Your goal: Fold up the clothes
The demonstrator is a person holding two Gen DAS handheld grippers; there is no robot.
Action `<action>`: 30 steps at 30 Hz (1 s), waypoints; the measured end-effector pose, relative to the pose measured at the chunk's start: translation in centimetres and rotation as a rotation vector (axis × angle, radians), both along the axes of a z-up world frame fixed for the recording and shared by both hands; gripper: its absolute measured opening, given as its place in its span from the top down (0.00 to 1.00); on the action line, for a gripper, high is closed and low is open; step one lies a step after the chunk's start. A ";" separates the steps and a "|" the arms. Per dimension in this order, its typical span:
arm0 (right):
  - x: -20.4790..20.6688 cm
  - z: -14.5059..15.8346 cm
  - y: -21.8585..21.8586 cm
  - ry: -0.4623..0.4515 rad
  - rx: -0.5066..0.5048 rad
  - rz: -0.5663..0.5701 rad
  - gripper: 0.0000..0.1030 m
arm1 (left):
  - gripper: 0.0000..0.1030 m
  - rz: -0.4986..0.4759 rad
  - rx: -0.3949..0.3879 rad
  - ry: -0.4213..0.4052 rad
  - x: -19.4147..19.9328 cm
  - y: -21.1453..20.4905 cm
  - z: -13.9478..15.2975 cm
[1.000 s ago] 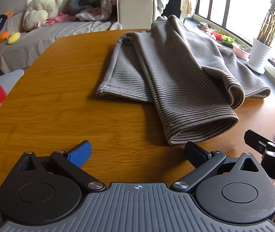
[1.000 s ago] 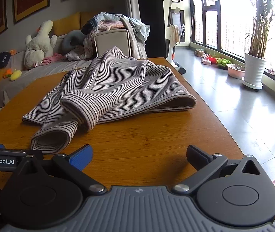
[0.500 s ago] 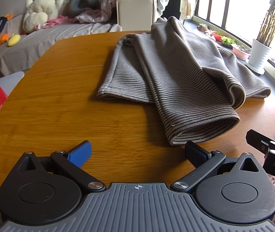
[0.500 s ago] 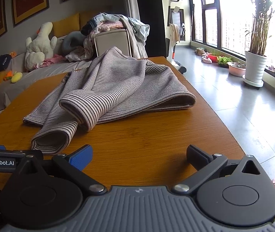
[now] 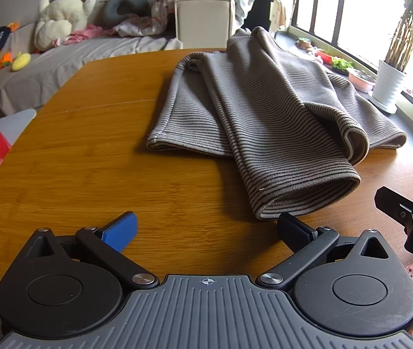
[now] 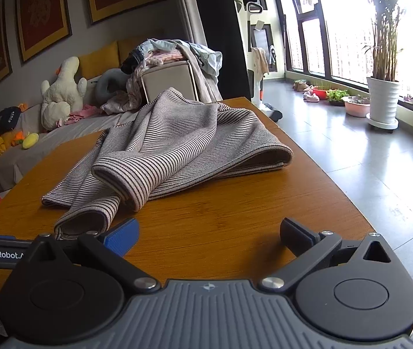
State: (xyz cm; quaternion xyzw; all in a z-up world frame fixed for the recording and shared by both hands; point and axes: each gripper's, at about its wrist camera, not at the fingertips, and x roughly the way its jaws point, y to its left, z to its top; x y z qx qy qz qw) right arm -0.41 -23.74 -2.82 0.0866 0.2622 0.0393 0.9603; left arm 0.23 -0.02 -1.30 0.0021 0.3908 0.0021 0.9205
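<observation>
Right now both my grippers hang over the near edge of the wooden table (image 5: 96,157), jaws spread wide and holding nothing. My left gripper (image 5: 206,228) has one blue ribbed finger pad (image 5: 120,229) and one plain black; its black finger sits just beside the nearest sleeve cuff of the striped sweater (image 5: 264,110), not touching that I can tell. My right gripper (image 6: 209,232) is the same build, its blue pad close to that same cuff.

Soft, fine-ribbed knit, the sweater is greyish-beige with thin dark horizontal stripes. It lies loosely bunched on the table's middle and far side, one sleeve draped across the body toward me, its open cuff forming a flattened tube. A second fold of fabric curls over on the window side of the sweater, showing a paler inside.

Beneath it the table is smooth, warm orange-brown, with straight grain and a rounded edge. Beyond the table stands a grey-covered sofa (image 6: 61,136) carrying a white plush duck (image 6: 61,93), and a beige box (image 6: 168,83) heaped with clothes. Framed pictures (image 6: 43,14) hang above the sofa. Past the table's window side, a glossy tiled floor (image 6: 366,168) runs to tall windows, where a ribbed white planter (image 6: 382,99) holds tall thin stalks.
</observation>
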 end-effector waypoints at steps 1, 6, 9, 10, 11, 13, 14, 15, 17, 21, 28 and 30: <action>0.0 0.0 0.1 0.004 -0.007 0.012 0.00 | 0.00 -0.003 0.000 -0.001 0.0 0.0 0.0; 0.3 0.2 0.2 0.024 -0.023 0.036 0.00 | 0.00 -0.023 0.005 -0.002 -0.1 0.1 -0.1; 0.3 0.2 0.1 0.026 -0.014 0.043 0.00 | 0.00 -0.038 0.004 -0.007 -0.1 0.2 -0.1; 0.3 0.2 0.1 0.026 -0.018 0.047 0.00 | 0.00 -0.042 0.004 -0.008 -0.1 0.3 -0.1; 0.3 0.2 0.1 0.026 -0.022 0.048 0.00 | 0.00 -0.043 0.004 -0.010 -0.1 0.3 -0.2; 0.4 0.2 0.2 0.026 -0.027 0.051 0.00 | 0.00 -0.045 0.004 -0.013 -0.1 0.3 -0.2; 0.4 0.2 0.2 0.026 -0.027 0.051 0.00 | 0.00 -0.046 0.004 -0.015 -0.1 0.3 -0.2; 0.4 0.2 0.2 0.027 -0.027 0.051 0.00 | 0.00 -0.045 0.004 -0.015 -0.1 0.3 -0.2; 0.4 0.2 0.2 0.029 -0.033 0.056 0.00 | 0.00 -0.045 0.004 -0.015 -0.1 0.3 -0.2; 0.7 0.3 0.6 0.043 -0.055 0.065 0.00 | 0.00 -0.045 0.004 -0.017 -0.1 0.3 -0.3; 0.6 0.6 -0.5 0.040 0.006 0.082 0.00 | 0.00 -0.103 0.033 -0.069 -0.4 0.7 0.0; 0.3 0.7 -1.4 0.017 0.057 0.078 0.00 | 0.02 -0.147 0.062 -0.156 -1.2 1.2 0.9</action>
